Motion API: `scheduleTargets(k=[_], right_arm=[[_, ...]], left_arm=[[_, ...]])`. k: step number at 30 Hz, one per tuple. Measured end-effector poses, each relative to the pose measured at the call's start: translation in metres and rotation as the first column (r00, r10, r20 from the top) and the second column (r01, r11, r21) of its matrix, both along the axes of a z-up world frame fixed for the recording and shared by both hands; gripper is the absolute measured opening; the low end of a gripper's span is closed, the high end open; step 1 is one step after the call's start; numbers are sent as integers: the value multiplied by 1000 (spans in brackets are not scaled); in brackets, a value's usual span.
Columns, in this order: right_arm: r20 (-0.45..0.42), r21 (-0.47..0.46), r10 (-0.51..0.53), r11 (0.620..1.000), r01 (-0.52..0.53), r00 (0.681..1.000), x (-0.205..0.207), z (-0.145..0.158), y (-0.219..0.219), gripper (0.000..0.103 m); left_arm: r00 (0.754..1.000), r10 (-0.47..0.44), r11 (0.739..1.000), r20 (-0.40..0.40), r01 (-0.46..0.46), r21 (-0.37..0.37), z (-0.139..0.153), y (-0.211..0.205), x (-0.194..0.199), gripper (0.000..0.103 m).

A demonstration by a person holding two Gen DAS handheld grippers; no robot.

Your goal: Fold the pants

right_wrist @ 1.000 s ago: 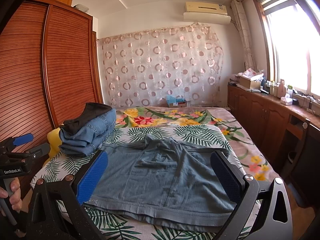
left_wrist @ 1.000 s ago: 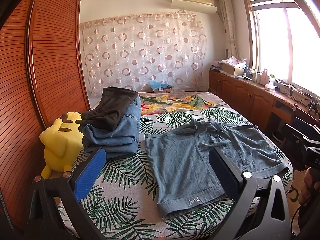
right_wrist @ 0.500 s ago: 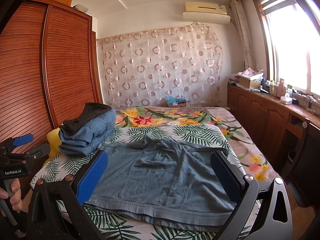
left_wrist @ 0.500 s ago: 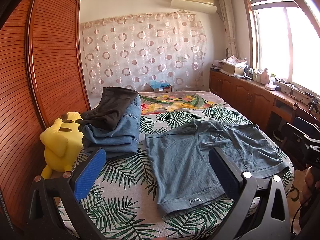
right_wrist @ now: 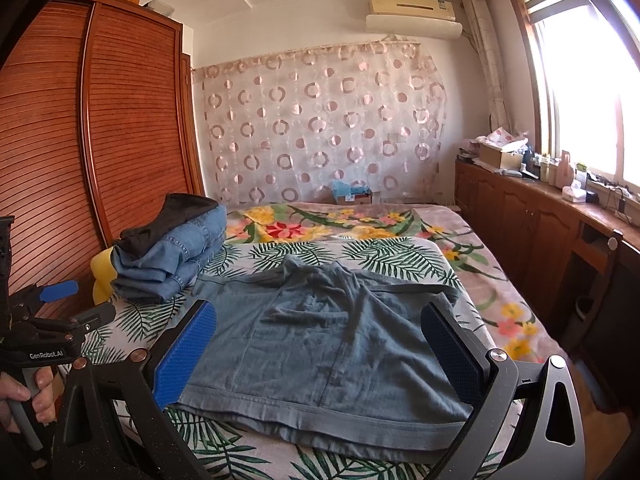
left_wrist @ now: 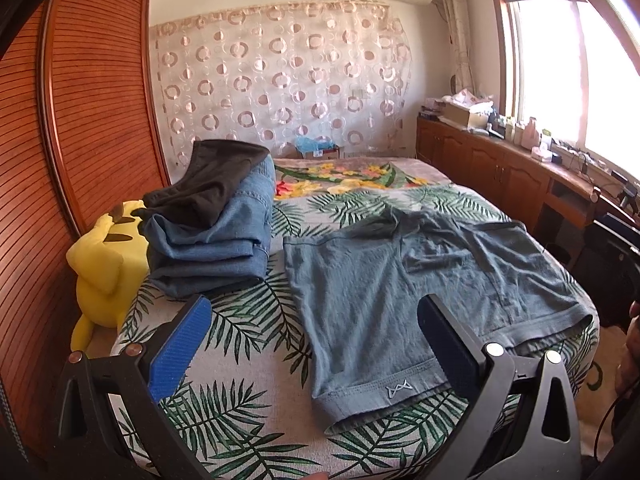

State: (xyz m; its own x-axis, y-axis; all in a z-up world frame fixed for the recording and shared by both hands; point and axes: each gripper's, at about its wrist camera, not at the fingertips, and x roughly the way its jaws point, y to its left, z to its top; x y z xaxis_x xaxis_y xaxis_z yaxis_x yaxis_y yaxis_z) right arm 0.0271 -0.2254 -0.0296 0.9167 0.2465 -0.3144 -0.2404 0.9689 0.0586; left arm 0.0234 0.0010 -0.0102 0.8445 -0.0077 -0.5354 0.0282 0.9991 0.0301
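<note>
While both tools hover off the near edge of the bed, the grey-blue shorts lie spread flat on the palm-leaf cover, waistband toward the right wrist cam, leg hems toward the left wrist cam. Left hand-held gripper: jaws wide apart, nothing btwn them, above the cover w/ the near leg hem of the shorts partly behind its right finger; touching or not, can't tell. Right hand-held gripper: jaws also wide apart, empty, hanging over the waistband side of the shorts, blue pads on either side of the cloth in view. Shorts are a bit rumpled at the crotch, a small white logo on one leg hem in the left cam. A stack of folded jeans w/ a dark garment on top sits just beside the shorts, toward the wardrobe. A yellow plush toy is wedged btwn the bed and wardrobe, touching the stack. In the right cam the person's hand grips the handle of the left tool at the lower-left edge. A floral blanket covers the far part of the bed.
</note>
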Motion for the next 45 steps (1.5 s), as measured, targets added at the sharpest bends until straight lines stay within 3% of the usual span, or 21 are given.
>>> scheduleTargets(k=[17,21,29,34,45], right_arm=[[-78,-77,-58,996,52,995,43,-13,-36,99],[-130,-95,-70,994,58,989,62,-12,-50,92],[-232,-90,-76,994,56,970,102,-3,-84,65],[-329,-64,-75,996,57,941,134,1,-100,44],[-484,-4,-48,999,53,874,174,11,-109,21]], left_arm=[[988,-127,992,-88,129,14,-41,-14,38,103],[982,-159,987,-98,161,14,-43,-21,50,103],[964,-224,974,-141,224,-13,-48,-37,65,103],[952,-247,969,-182,248,-18,-57,-43,70,103],[934,-255,965,-251,261,-8,-78,-47,76,103]])
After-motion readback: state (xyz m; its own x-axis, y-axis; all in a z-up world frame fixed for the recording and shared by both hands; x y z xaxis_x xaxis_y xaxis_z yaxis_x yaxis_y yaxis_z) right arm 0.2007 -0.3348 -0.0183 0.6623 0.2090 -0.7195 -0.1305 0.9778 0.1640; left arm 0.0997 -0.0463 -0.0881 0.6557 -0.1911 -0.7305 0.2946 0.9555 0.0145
